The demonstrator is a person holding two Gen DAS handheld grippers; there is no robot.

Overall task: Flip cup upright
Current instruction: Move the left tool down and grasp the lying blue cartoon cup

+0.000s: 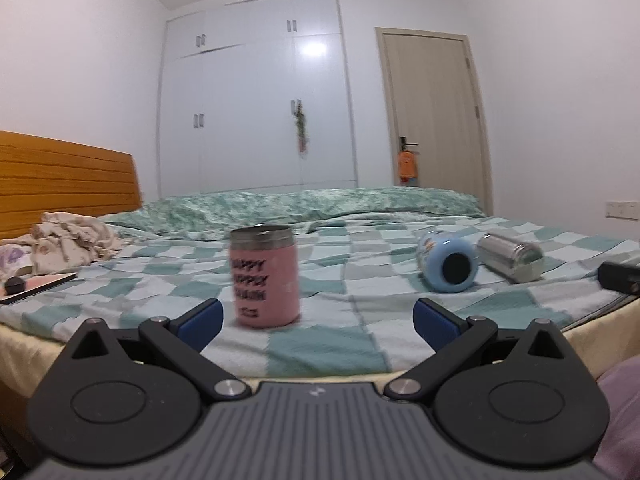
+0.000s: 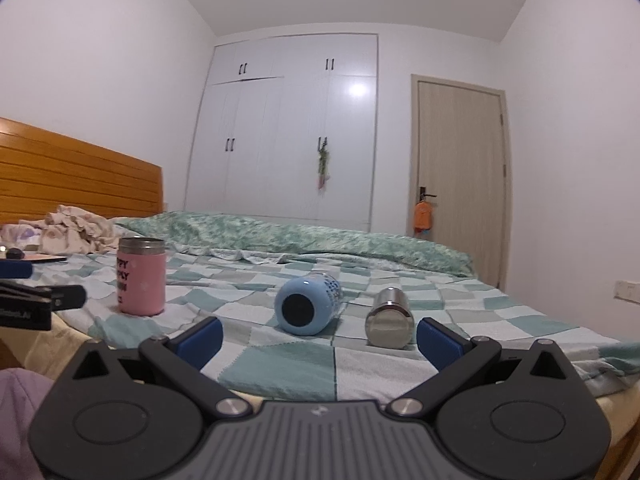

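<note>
A pink cup with a steel rim stands upright on the checked bed cover; it also shows in the right wrist view. A light blue cup lies on its side, its base towards me, also in the right wrist view. A steel cup lies on its side beside it, also in the right wrist view. My left gripper is open and empty, just short of the pink cup. My right gripper is open and empty, just short of the blue and steel cups.
The checked cover hangs over the bed's near edge. A green quilt lies across the far side. Crumpled clothes and a flat book lie at the left by the wooden headboard. The left gripper's side shows in the right wrist view.
</note>
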